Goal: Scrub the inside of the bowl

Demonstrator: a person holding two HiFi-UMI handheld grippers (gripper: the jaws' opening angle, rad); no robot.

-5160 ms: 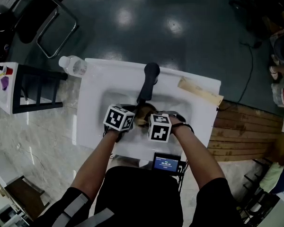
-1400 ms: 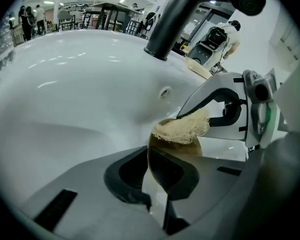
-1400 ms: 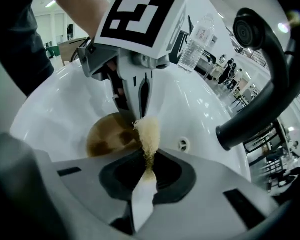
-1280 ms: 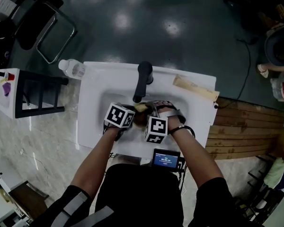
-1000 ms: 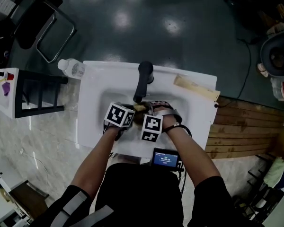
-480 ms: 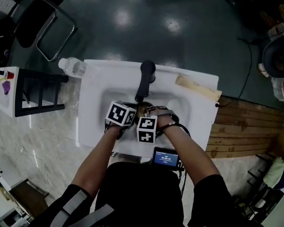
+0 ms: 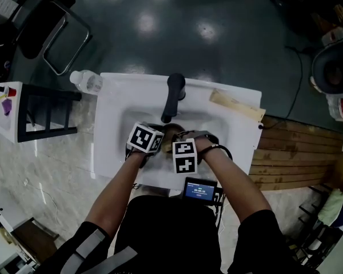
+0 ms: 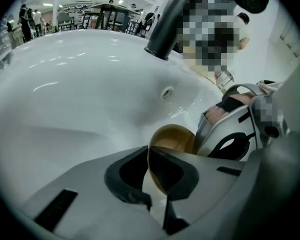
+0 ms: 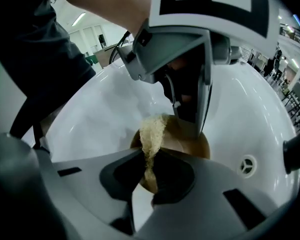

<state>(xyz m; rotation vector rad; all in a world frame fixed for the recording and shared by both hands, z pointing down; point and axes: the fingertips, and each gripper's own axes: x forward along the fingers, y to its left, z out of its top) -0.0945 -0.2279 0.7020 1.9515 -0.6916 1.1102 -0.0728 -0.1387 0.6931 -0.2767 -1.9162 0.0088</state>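
A brown bowl (image 7: 168, 132) lies in the white sink basin (image 7: 115, 124), under the black faucet (image 7: 172, 96). In the left gripper view, my left gripper (image 8: 149, 171) is shut on the bowl's rim (image 8: 172, 136), holding it on edge. My right gripper (image 9: 149, 176) is shut on a beige scrub pad (image 9: 151, 134), which reaches into the bowl's inside (image 9: 195, 146). The left gripper (image 9: 185, 59) faces it from across the bowl. In the head view both marker cubes sit side by side over the basin and hide the jaws.
A drain hole (image 9: 247, 165) opens in the basin behind the bowl. On the sink's rim lie a plastic bottle (image 7: 87, 80) at the far left and a wooden strip (image 7: 235, 106) at the far right. A small screen (image 7: 200, 190) sits at the near edge.
The right gripper with the pad slid a little left, then back right, across the bowl. The left gripper has kept its hold in place.
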